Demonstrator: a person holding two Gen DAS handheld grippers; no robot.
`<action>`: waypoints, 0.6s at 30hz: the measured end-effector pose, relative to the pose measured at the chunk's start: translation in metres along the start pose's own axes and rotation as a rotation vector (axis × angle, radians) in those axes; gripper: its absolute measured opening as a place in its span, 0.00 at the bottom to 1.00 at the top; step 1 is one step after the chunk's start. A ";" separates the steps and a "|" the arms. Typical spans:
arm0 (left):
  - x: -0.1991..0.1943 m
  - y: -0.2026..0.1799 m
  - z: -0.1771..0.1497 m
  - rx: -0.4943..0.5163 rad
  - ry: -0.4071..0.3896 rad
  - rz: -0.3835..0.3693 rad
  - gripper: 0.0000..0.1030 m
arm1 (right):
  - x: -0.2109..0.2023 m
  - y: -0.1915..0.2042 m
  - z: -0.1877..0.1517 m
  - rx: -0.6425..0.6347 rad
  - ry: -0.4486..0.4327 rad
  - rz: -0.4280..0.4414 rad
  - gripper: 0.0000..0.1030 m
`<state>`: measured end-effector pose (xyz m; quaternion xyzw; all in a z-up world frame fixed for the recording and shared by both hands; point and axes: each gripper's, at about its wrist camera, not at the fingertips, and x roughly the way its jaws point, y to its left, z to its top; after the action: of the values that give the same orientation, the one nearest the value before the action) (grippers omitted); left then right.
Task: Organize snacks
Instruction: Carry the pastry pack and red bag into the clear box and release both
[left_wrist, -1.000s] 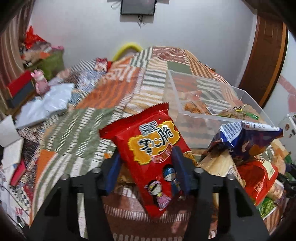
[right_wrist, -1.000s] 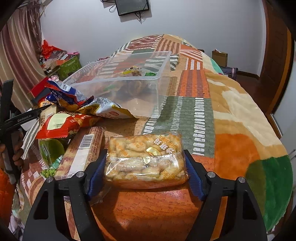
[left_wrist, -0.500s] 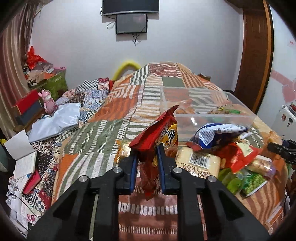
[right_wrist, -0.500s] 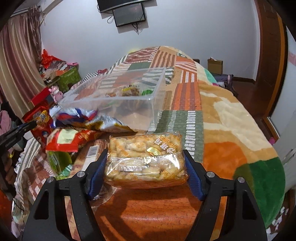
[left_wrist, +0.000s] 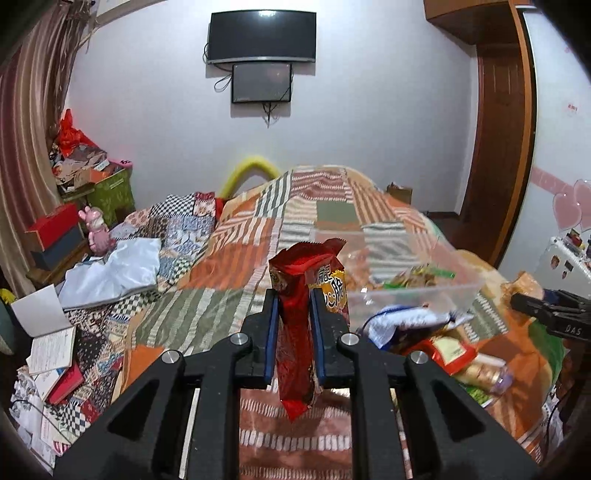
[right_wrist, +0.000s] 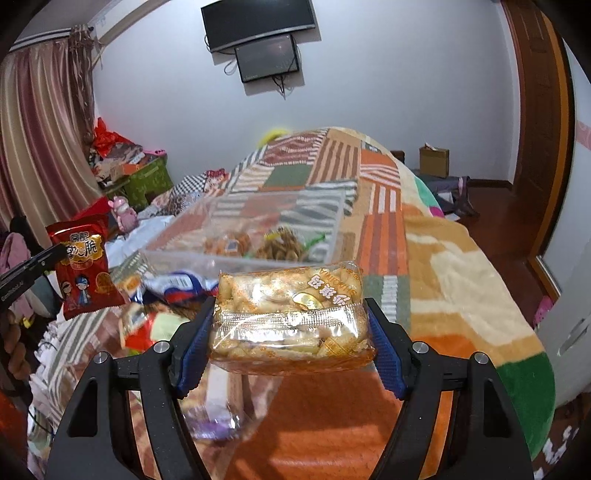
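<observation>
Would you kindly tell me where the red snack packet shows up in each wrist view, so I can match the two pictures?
Left wrist view: the red snack packet stands at bottom centre, pinched between the left gripper fingers.
Right wrist view: it hangs at the left edge, off the bed.
Shared landmark: the clear plastic bin on the patchwork blanket.

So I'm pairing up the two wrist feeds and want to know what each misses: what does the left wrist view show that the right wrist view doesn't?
Left only: an open notebook and white bag beside the bed, with the left gripper shut on the red packet.

Right only: the right gripper clamping a clear biscuit pack, and a cardboard box on the floor.

Both: the clear bin, wall screens, patchwork blanket.
</observation>
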<state>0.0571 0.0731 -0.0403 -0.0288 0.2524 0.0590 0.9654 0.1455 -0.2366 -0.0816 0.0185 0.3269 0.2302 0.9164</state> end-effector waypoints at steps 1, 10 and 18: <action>0.001 -0.001 0.002 0.001 -0.006 -0.004 0.15 | 0.001 0.001 0.002 -0.001 -0.006 0.002 0.70; 0.007 -0.014 0.035 0.010 -0.076 -0.032 0.15 | 0.013 0.011 0.025 -0.019 -0.043 0.021 0.70; 0.038 -0.029 0.050 0.009 -0.074 -0.055 0.15 | 0.035 0.018 0.044 -0.041 -0.039 0.044 0.70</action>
<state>0.1179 0.0526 -0.0152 -0.0289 0.2158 0.0325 0.9755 0.1890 -0.2000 -0.0646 0.0114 0.3034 0.2568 0.9175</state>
